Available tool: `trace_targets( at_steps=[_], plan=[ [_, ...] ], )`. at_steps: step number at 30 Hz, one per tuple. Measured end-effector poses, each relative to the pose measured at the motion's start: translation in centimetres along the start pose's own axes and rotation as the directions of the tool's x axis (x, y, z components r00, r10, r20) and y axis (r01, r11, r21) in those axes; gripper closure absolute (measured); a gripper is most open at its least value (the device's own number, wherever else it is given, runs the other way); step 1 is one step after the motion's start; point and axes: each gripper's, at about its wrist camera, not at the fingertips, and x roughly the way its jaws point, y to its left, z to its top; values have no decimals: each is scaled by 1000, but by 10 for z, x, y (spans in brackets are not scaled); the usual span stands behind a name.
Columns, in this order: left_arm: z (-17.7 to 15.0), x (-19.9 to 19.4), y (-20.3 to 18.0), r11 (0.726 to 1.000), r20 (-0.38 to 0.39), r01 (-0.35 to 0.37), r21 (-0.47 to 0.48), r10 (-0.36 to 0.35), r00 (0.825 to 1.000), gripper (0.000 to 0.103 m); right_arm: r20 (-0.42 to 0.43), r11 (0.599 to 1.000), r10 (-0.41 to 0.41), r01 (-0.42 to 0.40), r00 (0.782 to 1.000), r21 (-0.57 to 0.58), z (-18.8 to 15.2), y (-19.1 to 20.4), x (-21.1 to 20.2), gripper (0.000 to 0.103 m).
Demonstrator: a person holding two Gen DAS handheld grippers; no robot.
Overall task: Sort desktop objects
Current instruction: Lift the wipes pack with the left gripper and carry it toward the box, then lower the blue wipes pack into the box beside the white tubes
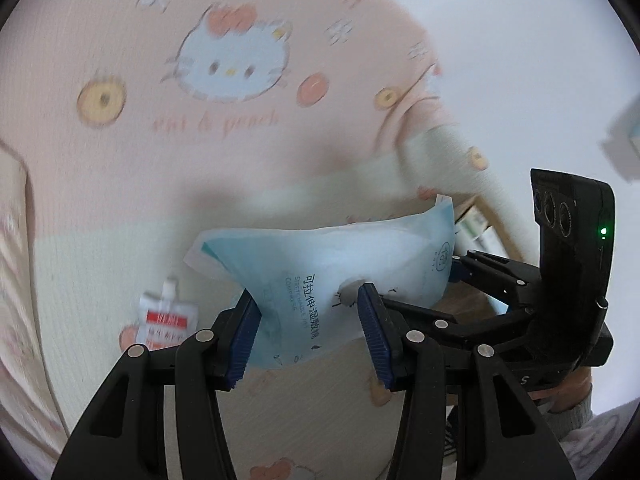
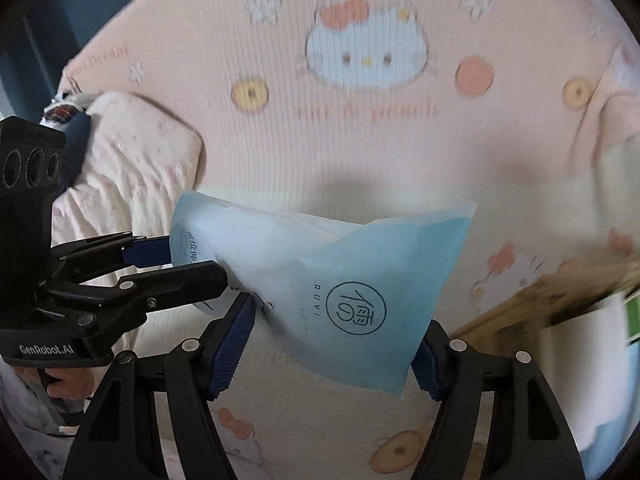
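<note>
A light blue pouch of cotton pads [image 1: 320,264], printed with Chinese characters and a round "RUYI" logo, hangs in the air between the two grippers, above a pink and cream bedspread [image 1: 120,184] patterned with cartoon cat faces, peaches and yellow rings. The left gripper [image 1: 308,320] has its blue ribbed pads [image 1: 244,332] pressed against either side of the pouch's lower end, so the pack is pinched and creased between them. The right gripper [image 2: 336,344] straddles the other end of the same pouch [image 2: 320,280]; its left pad meets the pouch's crumpled edge and its right pad sits against the lower corner, so its fingers are clamped across the wide pack. In the right wrist view the left gripper [image 2: 176,258] reaches in from the left side, gripping the pouch's far corner, with part of a hand [image 2: 68,384] under its handle. On the bedspread below lies a small white spouted sachet [image 1: 168,316] with a red label. A wooden-edged box [image 2: 560,304] shows blurred at the right, and a pale pillow [image 2: 128,168] lies at the left.
</note>
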Motion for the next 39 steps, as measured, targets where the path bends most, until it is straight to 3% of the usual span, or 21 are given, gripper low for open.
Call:
trace_targets(
  at_steps=[14,26,31,39],
  plan=[
    [8,-12,-68,991,88,80,108,-90,992,51,151,998,-41,35,988,44,-11,-21,-86,43],
    [-7,-2,-118,973,53,176,152,-186,981,51,190,991,-83,61,978,116,-47,-47,-142,49],
    [-10,10,-149,968,60,171,186,-185,981,51,190,982,-94,60,977,178,-62,-70,-158,52],
    [-17,35,-196,950,6,214,226,-221,975,51,167,972,-177,145,970,184,-81,-96,-190,53]
  ],
)
